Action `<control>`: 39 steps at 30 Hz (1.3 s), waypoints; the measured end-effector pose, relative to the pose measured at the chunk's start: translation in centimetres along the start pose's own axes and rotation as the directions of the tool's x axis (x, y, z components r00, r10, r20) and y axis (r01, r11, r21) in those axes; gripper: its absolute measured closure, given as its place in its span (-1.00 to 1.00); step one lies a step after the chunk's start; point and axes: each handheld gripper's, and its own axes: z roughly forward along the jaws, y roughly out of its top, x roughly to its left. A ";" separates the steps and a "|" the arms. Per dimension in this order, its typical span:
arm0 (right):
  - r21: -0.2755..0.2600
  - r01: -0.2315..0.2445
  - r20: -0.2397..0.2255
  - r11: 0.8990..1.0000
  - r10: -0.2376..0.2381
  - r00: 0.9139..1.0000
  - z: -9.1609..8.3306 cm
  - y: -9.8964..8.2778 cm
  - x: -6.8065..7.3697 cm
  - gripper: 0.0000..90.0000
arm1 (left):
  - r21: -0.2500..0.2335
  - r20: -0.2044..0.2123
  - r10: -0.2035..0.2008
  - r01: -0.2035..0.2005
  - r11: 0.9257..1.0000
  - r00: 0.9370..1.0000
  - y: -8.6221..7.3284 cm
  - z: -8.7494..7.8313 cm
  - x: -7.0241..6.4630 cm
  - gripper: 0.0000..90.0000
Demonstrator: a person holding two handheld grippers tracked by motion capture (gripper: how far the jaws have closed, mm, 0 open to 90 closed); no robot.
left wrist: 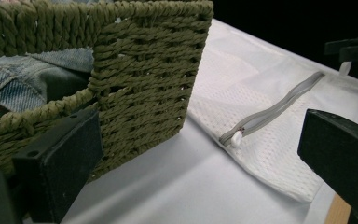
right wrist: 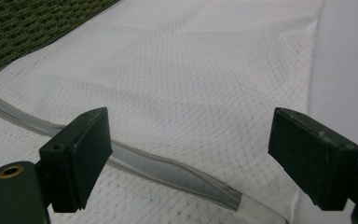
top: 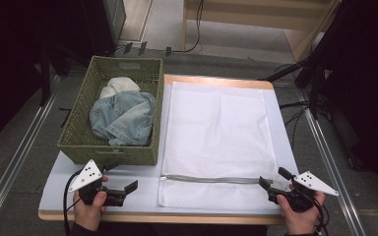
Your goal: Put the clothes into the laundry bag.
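While the mesh bag (top: 216,132) lies flat on the surface beside the basket (top: 78,142), zipper (top: 211,179) nearest the person, both tools, left (top: 128,189) and right (top: 267,186), hang wide open and empty, the right poised over the zipper's end.

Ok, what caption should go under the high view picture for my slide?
Two open hand-held grippers wait beside a white mesh laundry bag and a green basket of clothes.

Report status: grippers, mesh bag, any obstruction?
Left gripper open, empty, near basket. Right gripper open at zipper end of mesh bag. Bag flat, zipped. Nothing in the way.
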 end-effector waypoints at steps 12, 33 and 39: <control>-0.015 -0.011 -0.029 1.000 0.011 1.000 -0.1 0.4 0.7 -0.69 | 0.049 -0.021 -0.015 0.016 0.999 1.000 0.0 0.6 -0.6 -0.51; 0.164 0.170 -0.155 0.972 -0.144 0.977 5.5 1.5 7.1 0.10 | 0.284 0.169 0.039 -0.087 0.955 0.985 -0.4 8.6 -7.9 1.00; 0.243 0.246 -0.172 0.938 -0.208 0.963 7.4 1.1 7.8 0.24 | 0.357 0.170 -0.009 -0.053 0.932 0.985 -1.4 9.5 -7.3 1.00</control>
